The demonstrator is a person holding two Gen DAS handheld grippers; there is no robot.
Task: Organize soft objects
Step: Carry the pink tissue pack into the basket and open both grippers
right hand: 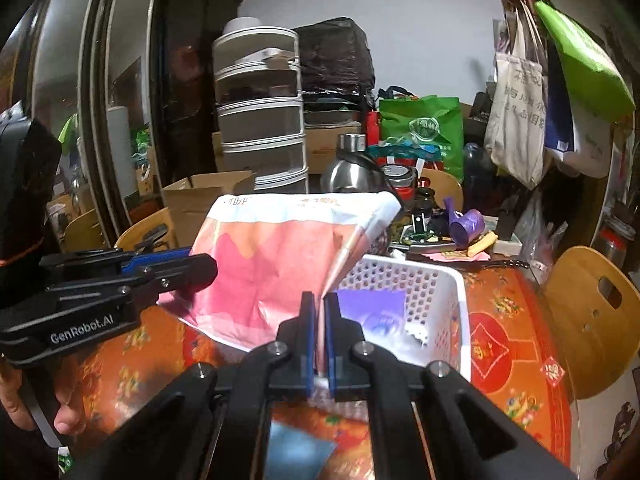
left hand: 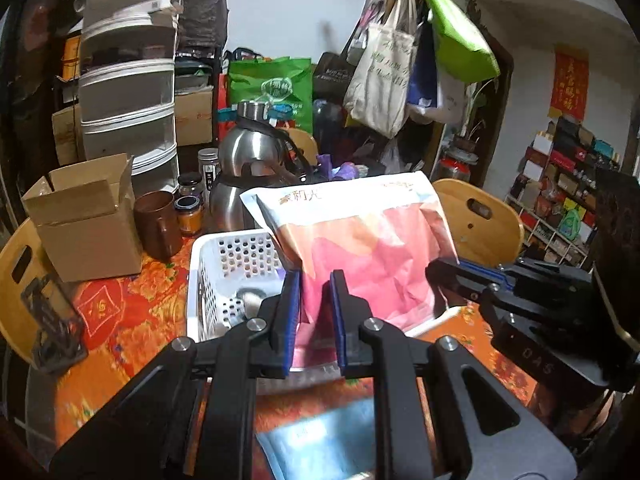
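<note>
Both grippers are clamping the pink-and-white soft package (left hand: pixel 360 248), holding it in the air over the white perforated basket (left hand: pixel 208 276): the left gripper (left hand: pixel 315 316) is pinching its lower edge at 6 o'clock, the right gripper (right hand: pixel 319 334) its right corner fold. The basket is sitting on the orange patterned tablecloth (right hand: pixel 512 320), with a blue pack (left hand: pixel 320 436) lying at 6 o'clock.

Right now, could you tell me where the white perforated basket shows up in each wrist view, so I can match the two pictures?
Left wrist view: the white perforated basket sits left of centre, behind the left gripper, partly covered by the pink bag.
Right wrist view: the basket sits right of centre, beyond the right gripper.
Shared landmark: the steel kettle behind the basket.
</note>
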